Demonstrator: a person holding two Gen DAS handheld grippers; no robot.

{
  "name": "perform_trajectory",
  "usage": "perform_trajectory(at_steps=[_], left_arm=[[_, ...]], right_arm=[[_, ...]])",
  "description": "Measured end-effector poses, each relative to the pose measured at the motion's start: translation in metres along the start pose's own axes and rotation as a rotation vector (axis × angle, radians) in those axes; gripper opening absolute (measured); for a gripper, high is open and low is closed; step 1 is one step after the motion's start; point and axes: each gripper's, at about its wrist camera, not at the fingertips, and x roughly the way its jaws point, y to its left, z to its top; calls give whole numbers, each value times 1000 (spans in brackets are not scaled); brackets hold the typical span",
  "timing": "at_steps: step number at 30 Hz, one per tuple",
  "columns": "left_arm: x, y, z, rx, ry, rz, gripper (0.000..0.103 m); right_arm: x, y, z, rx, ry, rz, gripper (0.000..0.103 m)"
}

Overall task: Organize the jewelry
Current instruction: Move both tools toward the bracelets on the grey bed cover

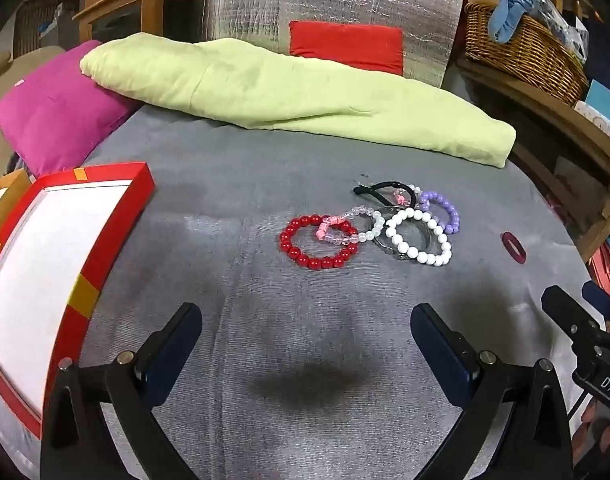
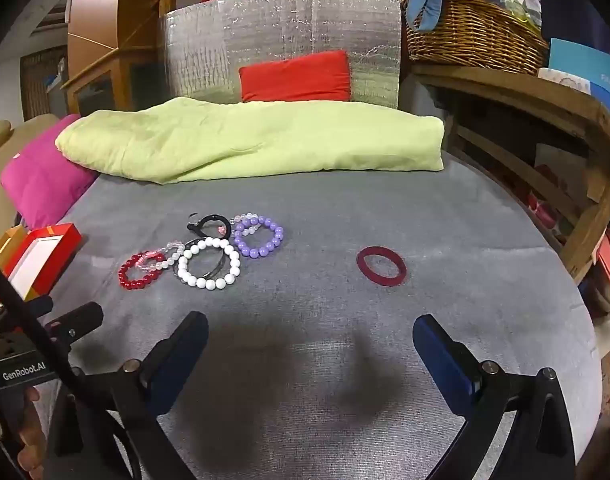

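Hovering low over the near edge of the grey-covered worktop (image 1: 265, 184), both tongs are gaping wide and gripping nothing. The left tongs (image 1: 307, 324) are pointing at the jumble of bracelets lying around the middle of the worktop, while the right tongs (image 2: 311, 334) are facing the dark red bangle (image 2: 381, 266), which is sitting alone, well apart from the jumble and toward the right edge.

The red bead bracelet (image 1: 319, 242) is lying at the left end of the pile, with a pink and clear bracelet (image 1: 347, 228) overlapping it. A white bead bracelet (image 1: 419, 236) is resting over a thin dark ring, and a purple bead bracelet (image 1: 441, 210) and a black band (image 1: 385, 190) are lying behind. The open red box (image 1: 45, 264) is waiting at the left edge, its white lining bare.

Judging by this, nothing is sorted yet. The bangle looks like the easiest first pick for the right tongs: 1 finger inside the hoop, 1 outside, pinching the rim. In the pile, lifting the topmost strand first should be avoiding dragging its neighbours along.
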Motion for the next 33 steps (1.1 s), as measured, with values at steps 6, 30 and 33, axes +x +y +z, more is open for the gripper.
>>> perform_trajectory(at_steps=[6,30,33], left_arm=[[1,-2,-5,3,-4,-14,103],[2,8,-2,-28,5,-26,103],[3,8,-2,-31,6,-23,103]], right_arm=[[-3,0,1,-14,-27,-13,103],[5,-21,-2,82,20,16,103],[4,-23,-1,95,17,18,103]])
